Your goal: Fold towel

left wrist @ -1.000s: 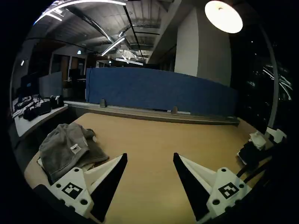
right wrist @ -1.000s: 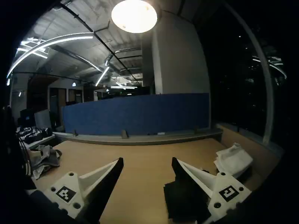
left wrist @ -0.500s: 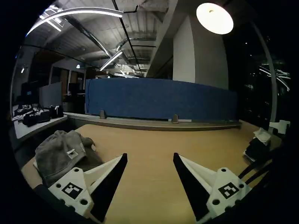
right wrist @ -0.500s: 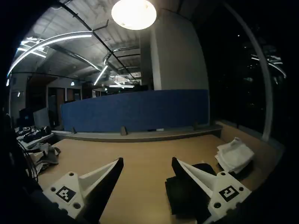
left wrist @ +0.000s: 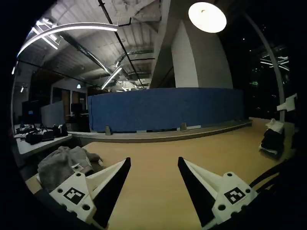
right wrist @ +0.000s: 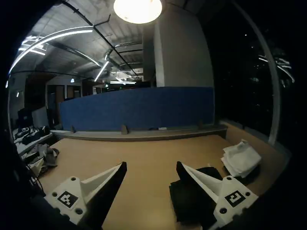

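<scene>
Left hand-held gripper (left wrist: pixel 154 158) and right hand-held gripper (right wrist: pixel 151 163) gaped empty; the crumpled towel (left wrist: pixel 61 167) looked soft, limp, best pinched at corners.

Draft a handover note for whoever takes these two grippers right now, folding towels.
Left hand-held gripper: open, empty, over the wooden table.
Right hand-held gripper: open, empty.
Grey towel: crumpled at the table's left edge, not yet folded.
White towel and black cloth: folded, lying at the right.
Left to do: grasp the grey towel, spread it, fold it.
</scene>
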`<state>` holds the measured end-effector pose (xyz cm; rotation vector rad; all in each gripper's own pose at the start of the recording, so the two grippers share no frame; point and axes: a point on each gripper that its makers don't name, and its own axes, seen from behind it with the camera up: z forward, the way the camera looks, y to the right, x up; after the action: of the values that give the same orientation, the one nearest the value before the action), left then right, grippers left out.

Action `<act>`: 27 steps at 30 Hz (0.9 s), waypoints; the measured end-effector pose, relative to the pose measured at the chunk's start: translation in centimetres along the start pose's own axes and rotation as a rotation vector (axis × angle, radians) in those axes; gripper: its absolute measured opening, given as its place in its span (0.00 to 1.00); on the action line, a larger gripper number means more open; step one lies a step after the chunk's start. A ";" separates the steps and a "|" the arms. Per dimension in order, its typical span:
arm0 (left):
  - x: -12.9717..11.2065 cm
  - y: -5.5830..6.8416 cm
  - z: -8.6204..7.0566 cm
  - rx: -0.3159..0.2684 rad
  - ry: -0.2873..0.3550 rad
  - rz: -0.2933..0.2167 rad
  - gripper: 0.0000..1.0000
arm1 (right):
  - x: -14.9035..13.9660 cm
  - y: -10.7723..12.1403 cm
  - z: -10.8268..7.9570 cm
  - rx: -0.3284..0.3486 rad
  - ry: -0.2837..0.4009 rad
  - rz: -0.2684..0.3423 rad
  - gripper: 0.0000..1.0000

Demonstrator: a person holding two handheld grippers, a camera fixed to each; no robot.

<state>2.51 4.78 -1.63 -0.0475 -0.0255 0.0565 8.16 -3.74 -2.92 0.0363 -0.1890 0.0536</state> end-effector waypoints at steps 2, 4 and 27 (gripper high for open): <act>-0.5 -0.5 0.2 0.004 0.002 0.001 0.91 | -0.1 -0.4 0.2 0.000 -0.001 -0.010 1.00; -0.9 -1.0 0.3 0.007 0.003 -0.005 0.91 | -0.3 -0.7 0.4 0.002 -0.006 -0.018 1.00; -2.8 -4.4 1.6 0.035 0.025 -0.059 0.91 | -1.0 -2.7 1.8 0.001 -0.026 -0.071 1.00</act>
<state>-0.03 0.33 0.13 -0.0123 -0.0011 -0.0030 6.97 -6.54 -1.41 0.0443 -0.2135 -0.0175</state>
